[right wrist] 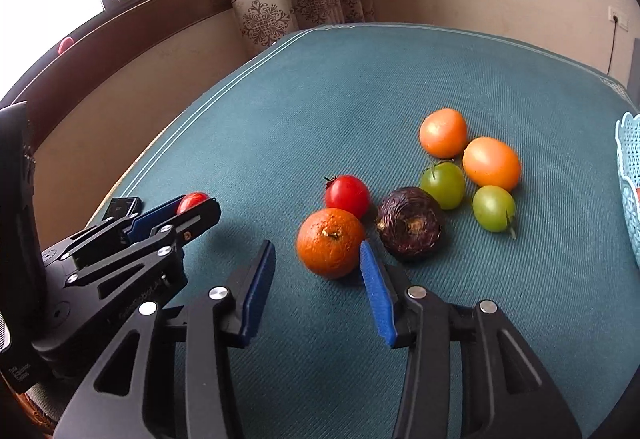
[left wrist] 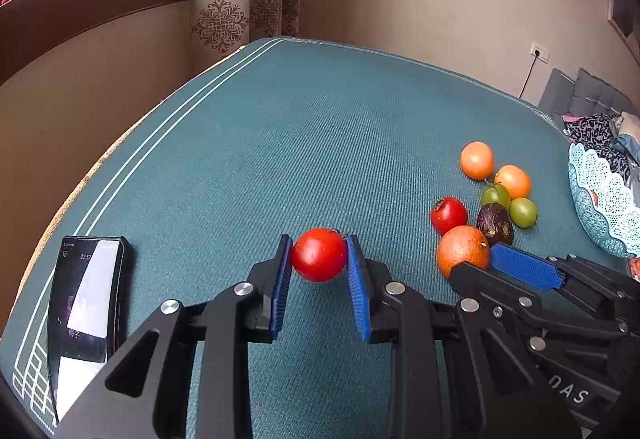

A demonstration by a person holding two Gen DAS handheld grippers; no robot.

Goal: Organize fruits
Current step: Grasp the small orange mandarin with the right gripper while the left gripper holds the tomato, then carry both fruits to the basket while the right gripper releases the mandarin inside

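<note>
My left gripper point(left wrist: 319, 249) is shut on a red tomato point(left wrist: 319, 254), held just above the teal cloth; it also shows in the right wrist view point(right wrist: 192, 201). My right gripper point(right wrist: 318, 251) is open, its pads either side of an orange point(right wrist: 330, 242) without closing on it. Beside the orange lie a second red tomato point(right wrist: 347, 196), a dark avocado point(right wrist: 410, 223), two green tomatoes point(right wrist: 442, 185) point(right wrist: 493, 208) and two orange tomatoes point(right wrist: 443, 132) point(right wrist: 492, 163). A light blue basket point(left wrist: 604, 199) stands at the right.
A black phone point(left wrist: 86, 295) lies on the teal table point(left wrist: 280, 143) at the left near its edge. A wall, curtain and window stand behind. Clothes are piled on a grey seat point(left wrist: 592, 119) at the far right.
</note>
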